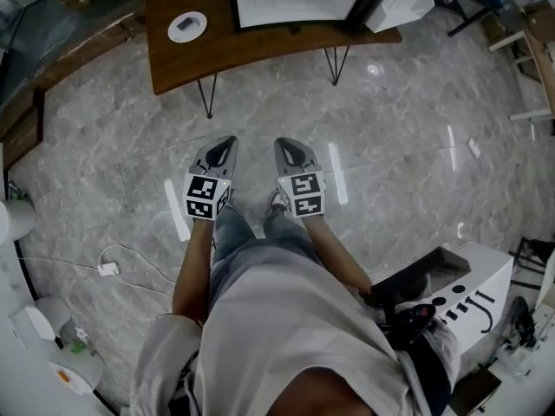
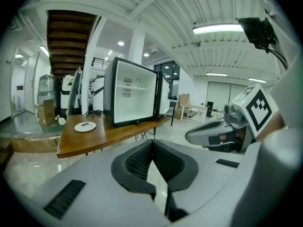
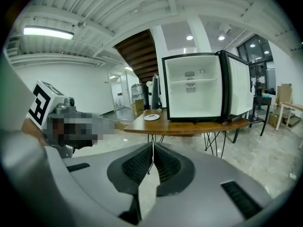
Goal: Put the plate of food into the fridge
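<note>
Both left gripper [image 1: 224,146] and right gripper [image 1: 284,147] have jaws pressed together, empty; approach seems in hand, next reaching the plate [image 1: 187,26], upper left on the worktop [image 1: 260,50].

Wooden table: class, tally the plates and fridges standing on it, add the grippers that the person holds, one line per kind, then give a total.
plate: 1
fridge: 1
grippers: 2 (left gripper, right gripper)
Total: 4

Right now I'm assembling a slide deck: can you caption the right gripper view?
Shut, empty right tool faces the open fridge on the wooden table, plate beside it.
</note>
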`<action>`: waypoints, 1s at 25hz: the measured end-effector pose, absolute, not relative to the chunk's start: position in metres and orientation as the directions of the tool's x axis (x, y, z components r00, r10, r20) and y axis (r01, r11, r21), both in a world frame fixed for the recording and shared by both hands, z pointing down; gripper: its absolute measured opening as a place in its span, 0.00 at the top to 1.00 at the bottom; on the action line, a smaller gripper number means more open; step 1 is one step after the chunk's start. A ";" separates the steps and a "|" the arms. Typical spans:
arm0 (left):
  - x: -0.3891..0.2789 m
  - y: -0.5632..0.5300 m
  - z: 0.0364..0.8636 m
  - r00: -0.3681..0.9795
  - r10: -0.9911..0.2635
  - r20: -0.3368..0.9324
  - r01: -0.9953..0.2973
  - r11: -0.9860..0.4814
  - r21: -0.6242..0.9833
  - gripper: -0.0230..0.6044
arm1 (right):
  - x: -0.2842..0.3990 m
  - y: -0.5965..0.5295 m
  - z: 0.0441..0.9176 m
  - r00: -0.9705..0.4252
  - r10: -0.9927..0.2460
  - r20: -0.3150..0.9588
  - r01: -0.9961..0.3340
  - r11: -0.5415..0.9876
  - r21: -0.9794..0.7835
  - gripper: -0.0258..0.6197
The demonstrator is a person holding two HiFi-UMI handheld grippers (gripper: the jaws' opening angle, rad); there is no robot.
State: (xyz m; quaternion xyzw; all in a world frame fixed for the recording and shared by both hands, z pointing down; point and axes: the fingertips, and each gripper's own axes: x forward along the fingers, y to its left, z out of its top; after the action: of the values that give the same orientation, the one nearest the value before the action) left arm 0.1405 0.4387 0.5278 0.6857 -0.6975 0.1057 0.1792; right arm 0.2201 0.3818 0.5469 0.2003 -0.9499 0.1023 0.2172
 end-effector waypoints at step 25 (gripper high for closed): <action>-0.254 0.600 0.439 0.044 -0.981 0.190 -0.975 -0.001 0.221 0.93 | -0.203 0.590 0.475 -0.931 -0.171 0.322 -0.259 0.931 -0.257 0.93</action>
State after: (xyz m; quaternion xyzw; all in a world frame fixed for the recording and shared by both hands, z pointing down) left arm -0.2540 0.6003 0.4394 0.7073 -0.6913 -0.0094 0.1473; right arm -0.2028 0.5901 0.4752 0.1107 -0.9713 0.1491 0.1487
